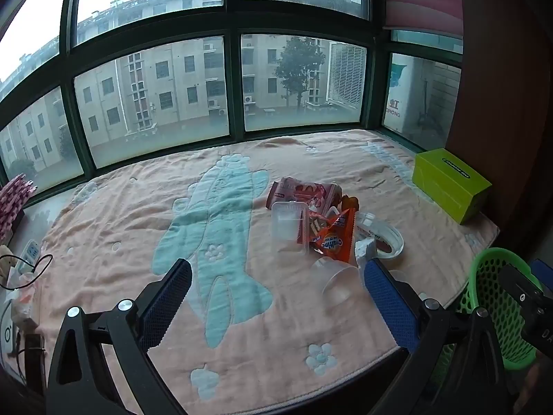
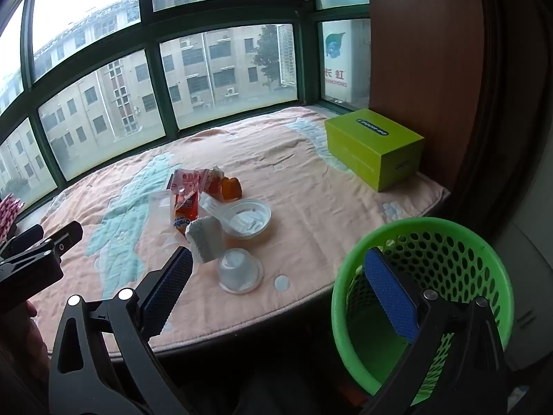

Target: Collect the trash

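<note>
From the left wrist, the left gripper [image 1: 276, 297] hangs wide open and empty over the pink towelling blanket [image 1: 138, 207], the heap of wrappers and clear plastic cups [image 1: 321, 228] lying uncollected just ahead. From the right wrist, the right gripper [image 2: 280, 294] is likewise spread and empty — the green perforated plastic basket [image 2: 446, 242] beside the ledge looks bare inside, so collection seems not yet begun.

trash pile [image 2: 214, 214] mid-blanket [image 2: 304, 186] | box [image 2: 373, 148] behind-right | basket [image 2: 428, 276] off front-right edge

Green perforated basket [image 2: 449, 242] (orange wrapper [image 1: 333, 238]), pink blanket [image 1: 138, 207]
</note>
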{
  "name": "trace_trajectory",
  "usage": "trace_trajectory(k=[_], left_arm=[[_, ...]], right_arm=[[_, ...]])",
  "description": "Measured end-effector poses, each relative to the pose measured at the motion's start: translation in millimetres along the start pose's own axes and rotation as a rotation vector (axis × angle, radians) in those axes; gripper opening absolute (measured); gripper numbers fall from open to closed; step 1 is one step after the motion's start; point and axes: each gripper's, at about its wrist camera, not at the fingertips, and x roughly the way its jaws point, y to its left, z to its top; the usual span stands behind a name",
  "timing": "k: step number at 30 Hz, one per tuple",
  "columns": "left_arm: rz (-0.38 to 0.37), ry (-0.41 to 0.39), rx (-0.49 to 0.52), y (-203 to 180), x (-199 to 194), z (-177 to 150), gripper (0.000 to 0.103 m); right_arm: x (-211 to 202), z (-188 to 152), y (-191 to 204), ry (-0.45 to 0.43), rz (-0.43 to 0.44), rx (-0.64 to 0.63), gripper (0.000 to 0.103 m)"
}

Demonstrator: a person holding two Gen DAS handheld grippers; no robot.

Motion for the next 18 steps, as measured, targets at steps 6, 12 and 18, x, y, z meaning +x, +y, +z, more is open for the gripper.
trace_trajectory(k=[6,12,18], left_arm=[[0.017,-0.003,0.013,-9.3,-1.3,-0.4,0.097],[0.023,-0.003,0.004,-17.1,-4.9,-1.9,0.097],[0.010,0.011,0.012,0.3,4.2,-3.6,0.097]], right_arm=[[0.2,0.3,-1.3,-0.003,0.000,0.006,0.098],[2.4,-0.2,0.5,0.002,0.007,0.004,0.098],[2.0,0.4,0.9,0.003,0.008,0.008,0.098]])
